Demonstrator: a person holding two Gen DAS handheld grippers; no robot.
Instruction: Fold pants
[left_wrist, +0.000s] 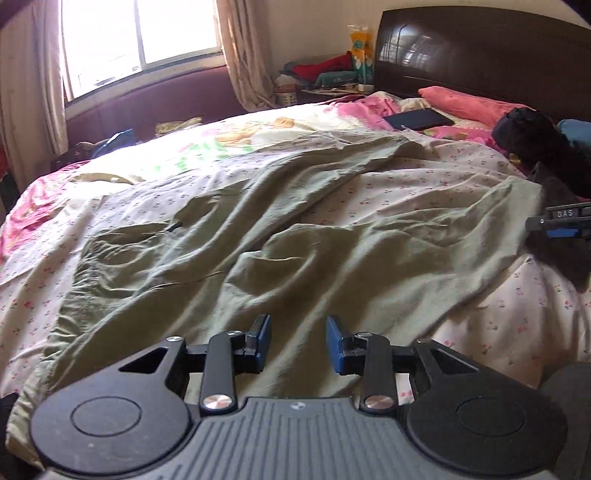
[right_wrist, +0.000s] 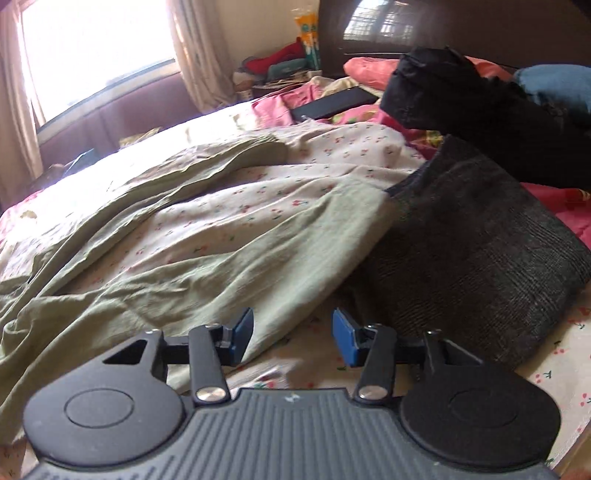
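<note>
Olive green pants (left_wrist: 236, 254) lie spread and wrinkled on the flowered bedsheet (left_wrist: 424, 184), legs apart and running toward the headboard. My left gripper (left_wrist: 298, 341) is open and empty, low over the waist end of the pants. My right gripper (right_wrist: 293, 338) is open and empty, near the hem edge of the nearer leg (right_wrist: 229, 266). The right gripper's tip also shows at the right edge of the left wrist view (left_wrist: 559, 223).
A folded dark grey garment (right_wrist: 476, 243) lies right beside the pant leg. A black garment pile (right_wrist: 461, 99), blue cloth (right_wrist: 554, 85), pink pillow (left_wrist: 465, 103) and a black tablet (left_wrist: 419, 119) lie near the dark headboard (left_wrist: 480, 51). A window (left_wrist: 140, 37) is at the far left.
</note>
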